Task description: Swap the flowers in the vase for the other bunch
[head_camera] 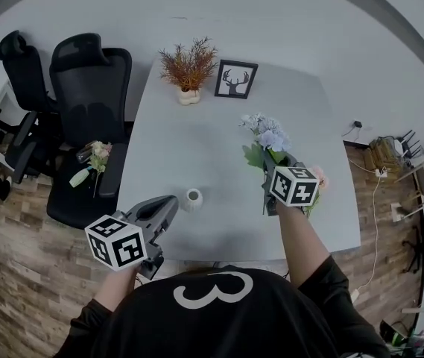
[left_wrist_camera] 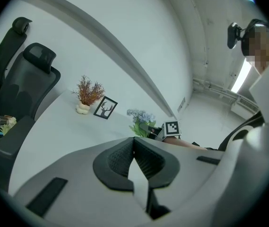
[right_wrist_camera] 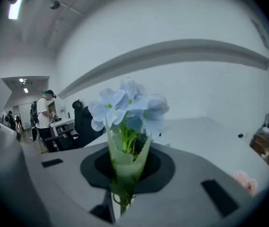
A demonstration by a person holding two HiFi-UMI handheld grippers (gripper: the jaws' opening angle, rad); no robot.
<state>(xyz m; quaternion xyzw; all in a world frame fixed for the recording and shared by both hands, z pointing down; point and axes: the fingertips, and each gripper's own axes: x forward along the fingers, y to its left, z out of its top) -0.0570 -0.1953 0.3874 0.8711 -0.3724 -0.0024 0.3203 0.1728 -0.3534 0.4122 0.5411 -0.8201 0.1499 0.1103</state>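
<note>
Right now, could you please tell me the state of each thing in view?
Vase: upright, empty.
Blue bunch: clamped in right gripper.
Pink bunch: lying on chair.
Left gripper: shut, empty.
Frame: upright.

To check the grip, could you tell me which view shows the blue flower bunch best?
The right gripper view: the blue bunch fills its centre, stems clamped in the right gripper. The head view shows it from above, stems hidden; the left gripper view shows it small and distant.
</note>
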